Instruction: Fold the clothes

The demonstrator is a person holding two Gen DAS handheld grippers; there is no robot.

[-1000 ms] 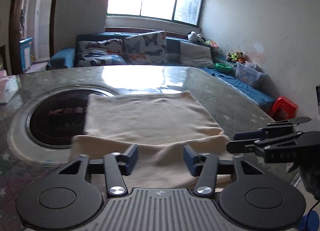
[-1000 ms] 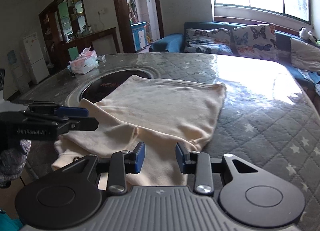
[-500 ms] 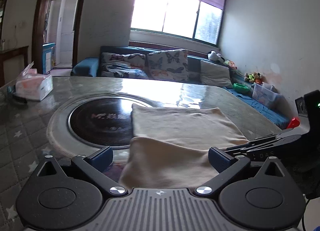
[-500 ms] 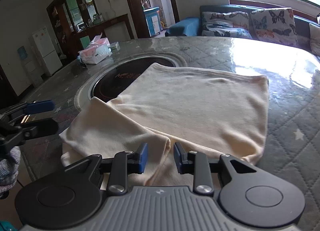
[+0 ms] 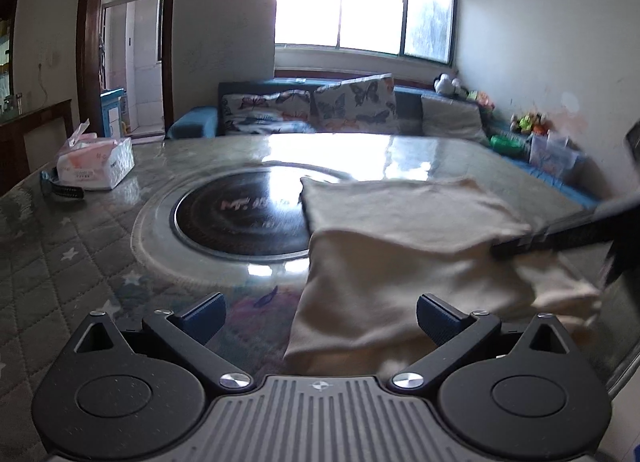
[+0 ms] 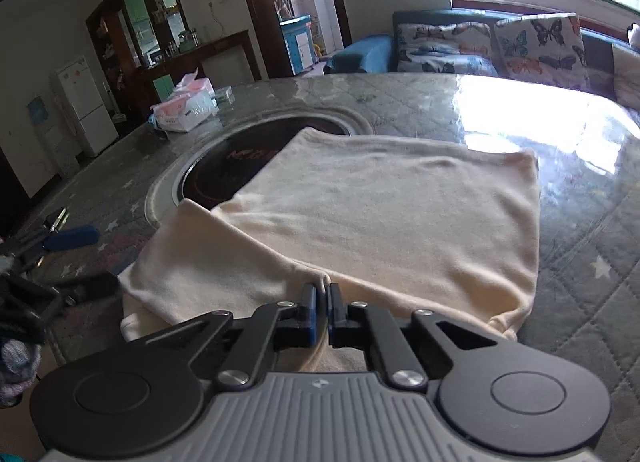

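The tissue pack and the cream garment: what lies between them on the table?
In the left wrist view, the round dark cooktop lies between the tissue pack and cream garment.

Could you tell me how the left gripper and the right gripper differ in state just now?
The left gripper is wide open and holds nothing, while the right gripper is shut on a pinch of the cream garment. The left points partly at bare table beside the cloth's edge; the right sits over the folded flap. Both have black arms with blue-padded fingers.
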